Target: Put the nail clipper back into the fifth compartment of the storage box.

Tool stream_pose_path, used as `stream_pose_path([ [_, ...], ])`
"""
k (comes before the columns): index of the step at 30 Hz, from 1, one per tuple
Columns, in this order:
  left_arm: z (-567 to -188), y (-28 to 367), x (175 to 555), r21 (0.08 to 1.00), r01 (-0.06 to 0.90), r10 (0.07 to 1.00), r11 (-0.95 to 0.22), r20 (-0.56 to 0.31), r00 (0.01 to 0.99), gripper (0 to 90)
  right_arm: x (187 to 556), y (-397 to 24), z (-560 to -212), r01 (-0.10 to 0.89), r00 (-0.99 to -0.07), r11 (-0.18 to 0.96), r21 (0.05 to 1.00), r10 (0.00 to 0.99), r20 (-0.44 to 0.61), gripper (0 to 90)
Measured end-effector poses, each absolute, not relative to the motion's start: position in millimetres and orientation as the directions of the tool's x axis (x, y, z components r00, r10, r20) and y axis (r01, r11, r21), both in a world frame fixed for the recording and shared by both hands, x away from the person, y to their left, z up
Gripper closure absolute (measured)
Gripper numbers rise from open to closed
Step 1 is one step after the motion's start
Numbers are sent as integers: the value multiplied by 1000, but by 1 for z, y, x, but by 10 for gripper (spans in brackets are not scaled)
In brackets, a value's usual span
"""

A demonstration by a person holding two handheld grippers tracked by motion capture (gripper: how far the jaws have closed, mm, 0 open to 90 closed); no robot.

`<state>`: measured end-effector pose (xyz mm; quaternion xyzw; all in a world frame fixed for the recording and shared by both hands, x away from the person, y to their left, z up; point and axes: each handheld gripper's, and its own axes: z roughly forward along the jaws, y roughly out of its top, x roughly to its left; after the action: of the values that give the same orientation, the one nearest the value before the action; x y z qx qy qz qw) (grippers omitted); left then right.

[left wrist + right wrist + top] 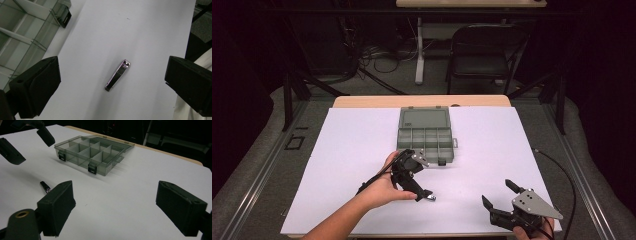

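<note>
A small silver nail clipper (117, 75) lies flat on the white sheet, just in front of the person's left hand (430, 198). My left gripper (113, 73) hovers over it, open, its jaws wide on either side and touching nothing; in the high view this gripper (416, 176) tilts downward. A grey see-through organizer box (426, 135) stands open behind it, with bare compartments and two black latches. At the near right my right gripper (497, 192) is open and holds nothing. The right gripper view looks past that gripper (120, 205) to the box (92, 152) and the clipper (45, 187).
A white sheet (352, 150) covers the wooden table. The box lid lies flat at the back. A black cable (562, 170) runs along the table's right side. A folding chair (484, 55) and desk legs stand beyond the far edge.
</note>
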<state>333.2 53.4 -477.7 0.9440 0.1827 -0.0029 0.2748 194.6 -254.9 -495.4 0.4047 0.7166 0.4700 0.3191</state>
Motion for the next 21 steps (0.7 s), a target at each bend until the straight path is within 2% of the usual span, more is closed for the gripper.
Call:
stream_pose_path([
  [6, -481, 51, 334, 507, 327, 321, -797, -101, 942, 4, 195, -255, -496, 283, -473, 238, 929, 877, -81, 146],
  [11, -483, 48, 332, 507, 292, 284, -811, -95, 954, 151, 195, -254, -496, 287, -471, 238, 928, 878, -80, 146],
  [15, -485, 45, 331, 494, 281, 271, -823, -93, 958, 173, 195, -254, -496, 288, -471, 238, 928, 879, -79, 146],
  [16, -486, 44, 330, 490, 276, 265, -827, -94, 960, 226, 195, -254, -496, 286, -471, 238, 928, 878, -80, 146],
  [17, -487, 44, 330, 487, 270, 261, -831, -87, 961, 226, 195, -254, -496, 286, -471, 238, 928, 878, -80, 146],
  [21, -487, 42, 327, 483, 244, 245, -841, -61, 968, 343, 195, -255, -497, 289, -471, 240, 927, 878, -81, 146],
])
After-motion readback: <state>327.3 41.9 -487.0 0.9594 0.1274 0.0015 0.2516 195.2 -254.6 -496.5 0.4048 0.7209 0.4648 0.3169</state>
